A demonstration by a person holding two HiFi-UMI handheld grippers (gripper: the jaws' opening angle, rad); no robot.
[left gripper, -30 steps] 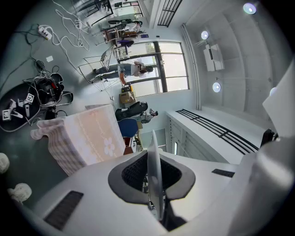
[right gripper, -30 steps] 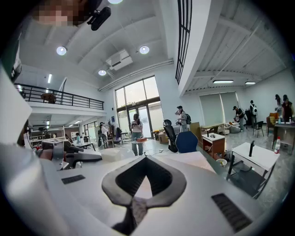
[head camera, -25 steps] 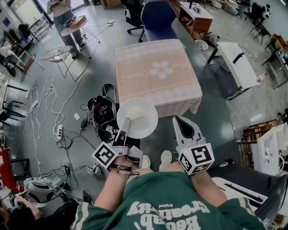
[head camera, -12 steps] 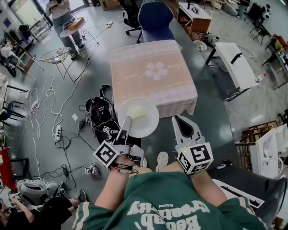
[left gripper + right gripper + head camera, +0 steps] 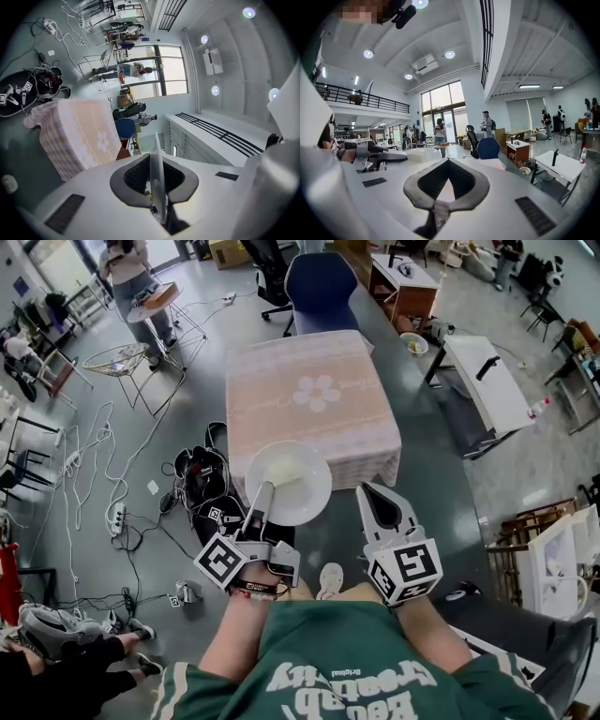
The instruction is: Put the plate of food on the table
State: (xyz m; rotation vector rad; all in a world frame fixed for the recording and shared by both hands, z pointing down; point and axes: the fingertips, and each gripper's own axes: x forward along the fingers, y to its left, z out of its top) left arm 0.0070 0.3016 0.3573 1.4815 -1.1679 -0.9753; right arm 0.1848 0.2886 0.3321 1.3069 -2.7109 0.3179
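plate (image 5: 298, 472): 1 | claws (image 5: 266, 489) (image 5: 367, 489): 2 (one per hand) | clothed table (image 5: 309, 390): 1

Plate (image 5: 302, 479): near rim hidden between the left gripper's (image 5: 263, 493) clamped jaws; its pale food is too indistinct to identify. Black bag (image 5: 202, 474), left of that gripper, partly covered by the plate. Person's legs (image 5: 75, 664), far left of it, cut off by the frame edge.

**Plate being carried, not yet on the table**

A round white plate (image 5: 298, 498) bearing pale food (image 5: 284, 468) is being held level in the air, pinched at its near-left rim by the left gripper (image 5: 266, 489). It is being seen against the near edge of the square table (image 5: 309, 395), which is draped in a pink cloth with a white flower.
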